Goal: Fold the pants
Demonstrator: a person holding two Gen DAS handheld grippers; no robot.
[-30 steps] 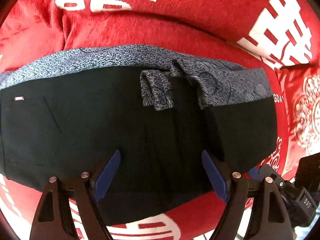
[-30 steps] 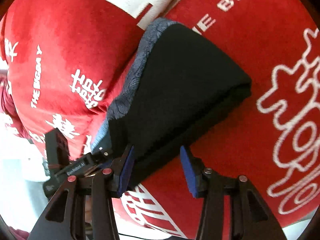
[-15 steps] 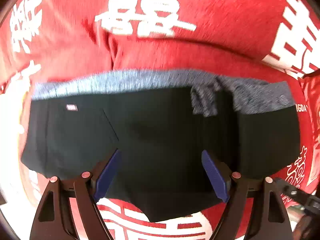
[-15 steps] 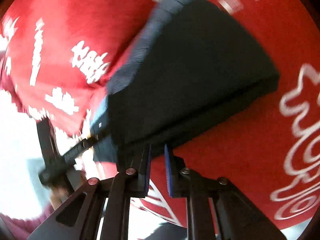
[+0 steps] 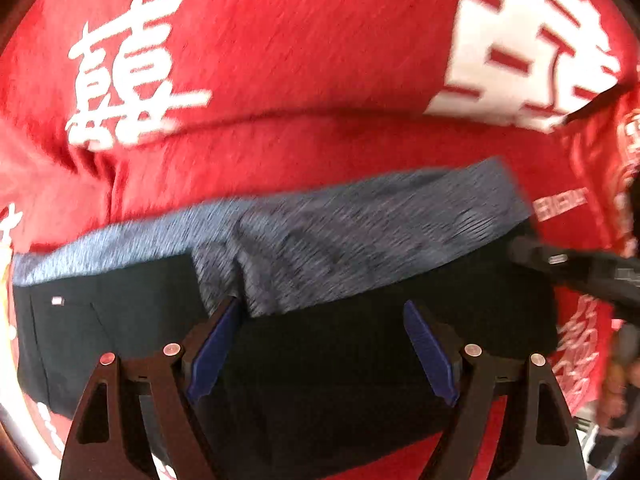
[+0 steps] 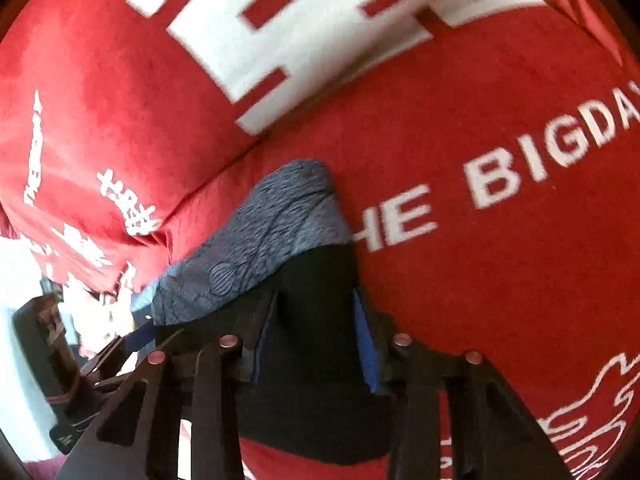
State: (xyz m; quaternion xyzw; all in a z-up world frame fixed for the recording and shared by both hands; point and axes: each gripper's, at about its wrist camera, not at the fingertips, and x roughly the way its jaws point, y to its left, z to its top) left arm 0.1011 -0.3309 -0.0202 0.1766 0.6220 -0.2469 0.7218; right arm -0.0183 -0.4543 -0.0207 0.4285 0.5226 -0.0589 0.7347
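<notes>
Lying folded on the red blanket (image 5: 304,60), the pants (image 5: 120,320) form a compact, layered bundle: black cloth with a grey patterned inner waistband (image 5: 360,232) turned out along the far edge. Soft and light, the cloth will sag and slide layer over layer unless every thickness is pinched together. It offers no stiff edge, so the best hold is probably at the thick folded ends, where the layers stack and a pinch catches them all.

In the left wrist view the left claw (image 5: 320,344) hangs over the middle of the bundle with its fingers (image 5: 212,348) wide apart, gripping nothing; whether the tips touch the cloth is hard to say through the motion blur.

In the right wrist view the right claw (image 6: 316,336) straddles the bundle's narrow end. Its jaws have just been opening, and black cloth fills the gap between them. The blue pads (image 6: 366,340) look to flank the fold rather than squeeze it, though blur makes that uncertain.

The surface under the blanket seems cushioned, so a low, scooping grip under the bottom layer should go easily. A shallow pinch would likely lift only the top layer and undo the fold.
</notes>
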